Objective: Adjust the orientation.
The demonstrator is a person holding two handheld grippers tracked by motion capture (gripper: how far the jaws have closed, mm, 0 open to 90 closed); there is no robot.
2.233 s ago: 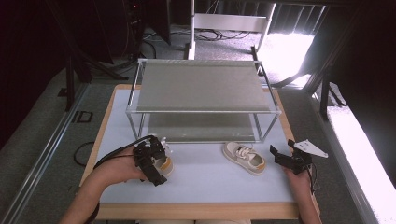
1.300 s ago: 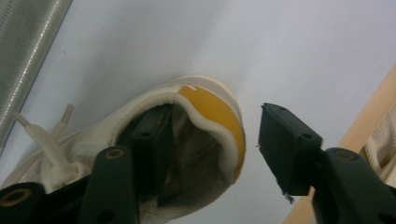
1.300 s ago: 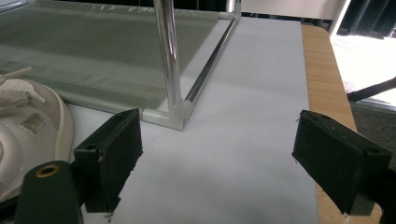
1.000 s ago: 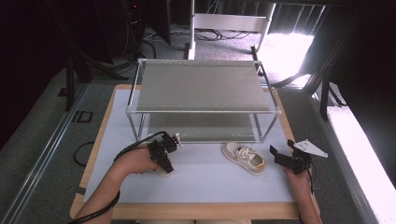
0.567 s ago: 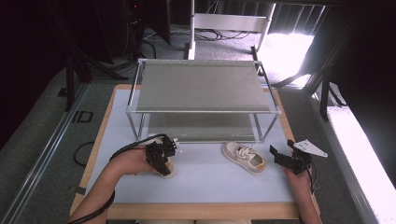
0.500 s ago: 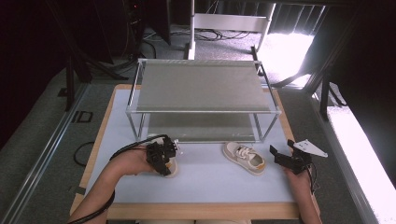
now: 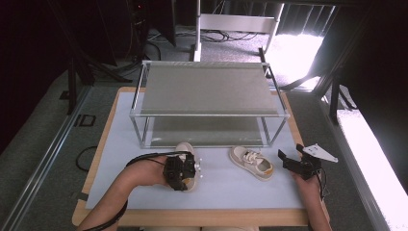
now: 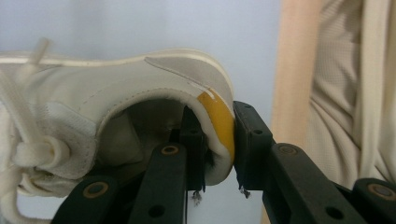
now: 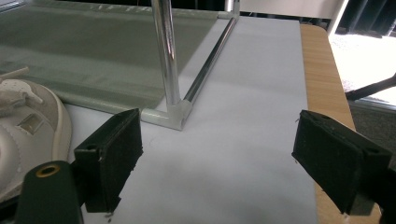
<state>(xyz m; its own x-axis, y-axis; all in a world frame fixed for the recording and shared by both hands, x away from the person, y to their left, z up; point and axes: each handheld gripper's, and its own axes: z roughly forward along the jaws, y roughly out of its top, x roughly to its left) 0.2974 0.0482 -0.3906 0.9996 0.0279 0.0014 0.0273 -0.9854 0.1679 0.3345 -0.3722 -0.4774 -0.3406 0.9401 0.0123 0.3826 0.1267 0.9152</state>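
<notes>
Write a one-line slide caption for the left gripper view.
Left claw clamps the yellow-lined heel collar of a cream sneaker, one jaw inside the shoe and one outside, above the pale table mat.

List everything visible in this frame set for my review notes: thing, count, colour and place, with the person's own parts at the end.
Shoes: 2, off-white with a yellow heel patch; one shoe pinched at its heel collar by the left tongs, the other shoe lying on the mat right of centre, not held.
Rack: 1, silver metal frame with two grey shelves, at the far half of the table.
Mat: 1, pale blue-grey, covering the table top.
Table: 1, light wood, edge showing around the mat.
Left tongs: 1, black, closed on the shoe's heel, near left.
Right tongs: 1, black, jaws wide apart with nothing between them, near right.
Forearms: 2, coming in from the bottom edge of the high view.
</notes>
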